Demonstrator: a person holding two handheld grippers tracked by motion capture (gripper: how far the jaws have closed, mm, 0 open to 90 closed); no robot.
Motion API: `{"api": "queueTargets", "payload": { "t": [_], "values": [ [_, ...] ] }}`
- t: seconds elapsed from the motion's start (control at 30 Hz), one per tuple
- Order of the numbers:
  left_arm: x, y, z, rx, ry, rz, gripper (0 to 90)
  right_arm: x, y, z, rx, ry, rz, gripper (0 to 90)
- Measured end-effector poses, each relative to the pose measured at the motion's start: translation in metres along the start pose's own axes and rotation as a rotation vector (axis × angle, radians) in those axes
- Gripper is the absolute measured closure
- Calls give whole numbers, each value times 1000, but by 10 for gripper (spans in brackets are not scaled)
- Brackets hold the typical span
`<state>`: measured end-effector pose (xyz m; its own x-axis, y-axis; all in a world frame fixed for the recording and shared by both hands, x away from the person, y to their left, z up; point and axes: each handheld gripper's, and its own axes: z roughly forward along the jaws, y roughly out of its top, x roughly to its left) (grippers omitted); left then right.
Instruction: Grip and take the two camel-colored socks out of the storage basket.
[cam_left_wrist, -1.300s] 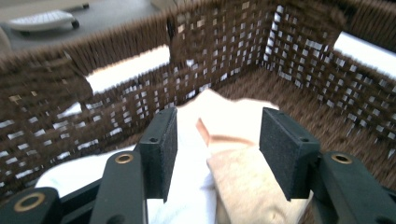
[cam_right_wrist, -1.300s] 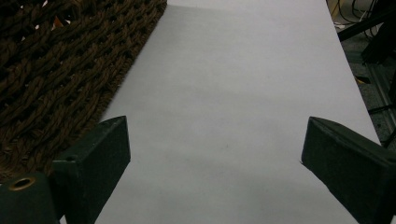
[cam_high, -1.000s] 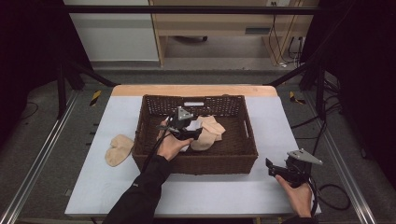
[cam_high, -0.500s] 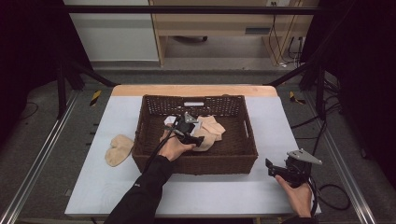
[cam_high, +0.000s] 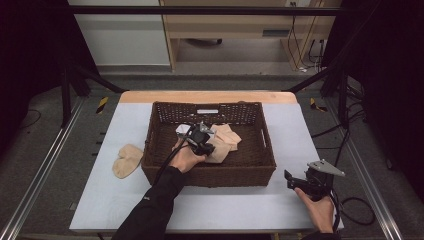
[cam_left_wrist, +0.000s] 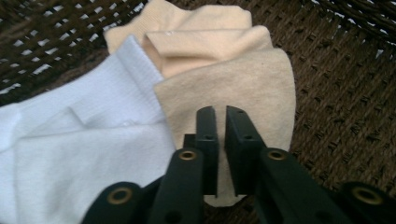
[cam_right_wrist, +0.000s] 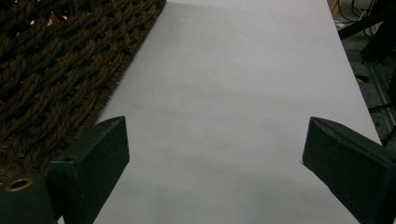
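**Wicker basket: contents and clearances**

Brown woven wicker forms the basket (cam_high: 209, 172), which stands on the middle of the pale grey bench (cam_high: 240, 210). Inside it lie a white sock (cam_left_wrist: 70, 154) and folded beige socks (cam_left_wrist: 243, 84), the white one partly overlapping the beige pile in the left gripper view. A further beige sock (cam_high: 127, 160) lies on the bench just beside the basket's left wall, outside it.

The left hand-held gripper (cam_high: 200, 137) is down inside the basket, over the socks. Its jaws have just been closing and now stand nearly together, with a thin gap between them. In the left gripper view (cam_left_wrist: 222, 119) they lie over the beige sock's lower fold; whether any fabric is pinched between the pads cannot be told. The person's left hand (cam_high: 187, 157) and dark sleeve cross the basket's near wall.

The right hand-held gripper (cam_high: 300, 180) rests near the bench's front right corner, well apart from the basket. Its jaws stand wide apart with nothing between them; in the right gripper view (cam_right_wrist: 215, 154) they frame bare bench surface, with the basket's right wall at the left of that view.

Open bench runs along the basket's right side up to the far edge, and a strip lies along the front edge. A wooden band (cam_high: 207, 96) borders the far edge.
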<state>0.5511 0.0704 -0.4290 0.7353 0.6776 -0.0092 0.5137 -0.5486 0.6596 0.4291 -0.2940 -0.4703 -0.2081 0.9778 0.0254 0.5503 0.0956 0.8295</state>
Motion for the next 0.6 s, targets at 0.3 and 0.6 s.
{"api": "queueTargets", "payload": {
  "t": [0.3, 0.6],
  "values": [
    [6, 0, -2, -92, 42, -44, 638, 0, 0, 0, -1, -3, 0, 75],
    [8, -5, 14, 13, -28, -17, 347, 0, 0, 0, 0, 0, 1, 74]
  ]
}}
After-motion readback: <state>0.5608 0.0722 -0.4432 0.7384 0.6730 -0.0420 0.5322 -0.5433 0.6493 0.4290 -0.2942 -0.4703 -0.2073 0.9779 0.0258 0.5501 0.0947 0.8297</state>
